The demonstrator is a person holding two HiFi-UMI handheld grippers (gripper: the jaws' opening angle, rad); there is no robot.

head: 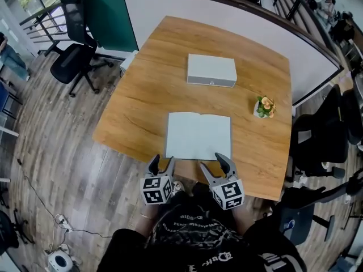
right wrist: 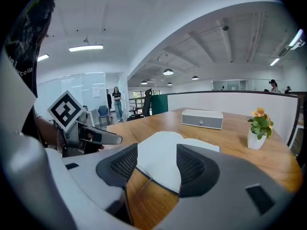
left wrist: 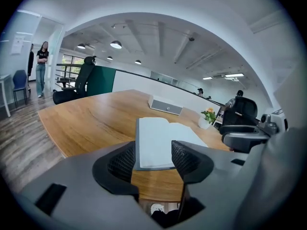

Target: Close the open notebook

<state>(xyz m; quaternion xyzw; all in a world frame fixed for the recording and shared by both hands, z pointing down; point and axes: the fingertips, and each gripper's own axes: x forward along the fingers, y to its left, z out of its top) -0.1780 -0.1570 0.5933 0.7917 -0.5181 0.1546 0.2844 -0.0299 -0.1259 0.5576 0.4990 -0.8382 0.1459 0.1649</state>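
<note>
The open notebook [head: 198, 136] lies flat near the front edge of the wooden worktop [head: 142, 95]. Just before its near edge, the left gripper [head: 162, 163] and right gripper [head: 212, 163] hover, jaws spread and gripping nothing. A white box [head: 211, 70] and a potted flower [head: 264, 107] sit beyond.

Item on my feed: one notebook [head: 198, 136], lying open and flat with two pale, blank pages facing up and a thin dark cover edge showing beneath them. I log it on the wooden table [head: 130, 112], close to the table's near edge and roughly midway along it, with its spine running straight back from that edge. The pages swell slightly beside the central fold, and both halves rest on the tabletop.
</note>
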